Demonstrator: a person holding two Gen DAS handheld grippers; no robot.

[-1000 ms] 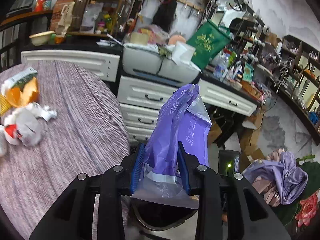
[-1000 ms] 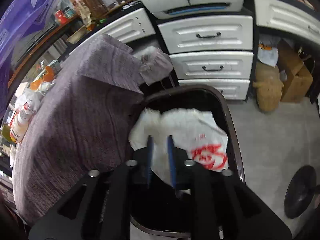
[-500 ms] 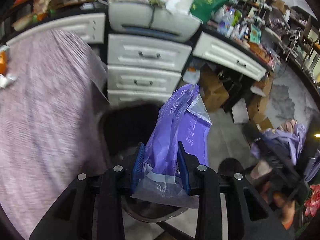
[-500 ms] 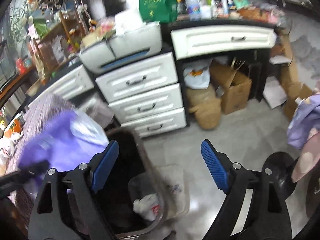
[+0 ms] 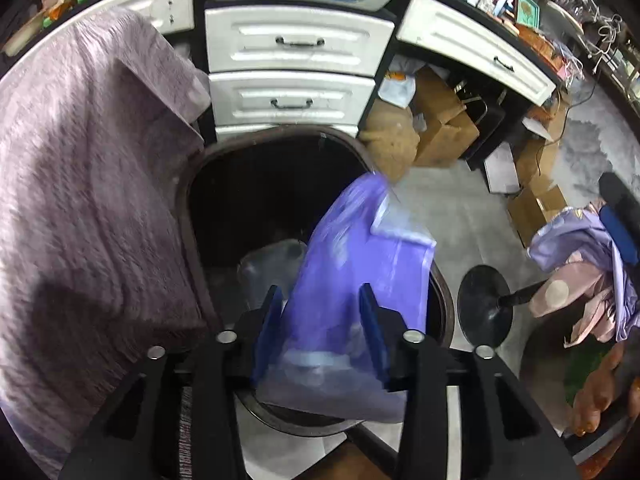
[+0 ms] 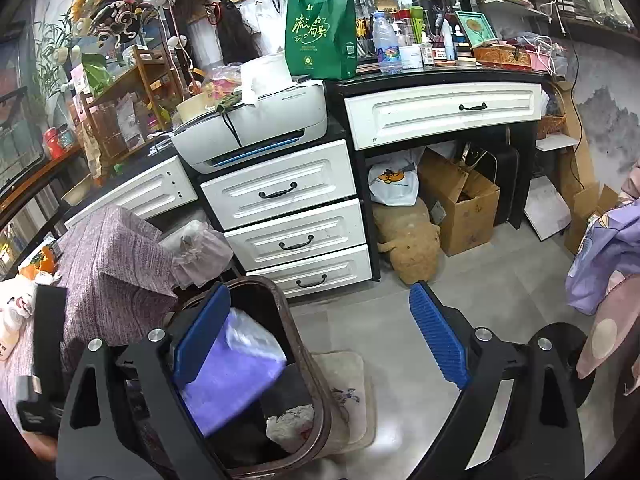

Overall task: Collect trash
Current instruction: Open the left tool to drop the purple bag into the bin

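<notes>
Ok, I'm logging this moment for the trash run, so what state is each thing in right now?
left gripper: shut on the purple bag
purple bag: held over the trash bin's mouth, not yet dropped
right gripper: open, holding nothing
trash bin: open, no lid on, white bag already lying inside
drawers: all shut
cardboard box: open at the top, under the desk

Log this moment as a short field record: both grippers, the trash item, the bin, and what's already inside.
left gripper: fingers parted, purple plastic bag between them; grip unclear
right gripper: open, empty
bag position: over the trash bin opening, partly inside it by the right wrist view
bin contents: crumpled white bag with red print
bin location: on the floor beside the cloth-covered table, in front of the white drawers
</notes>
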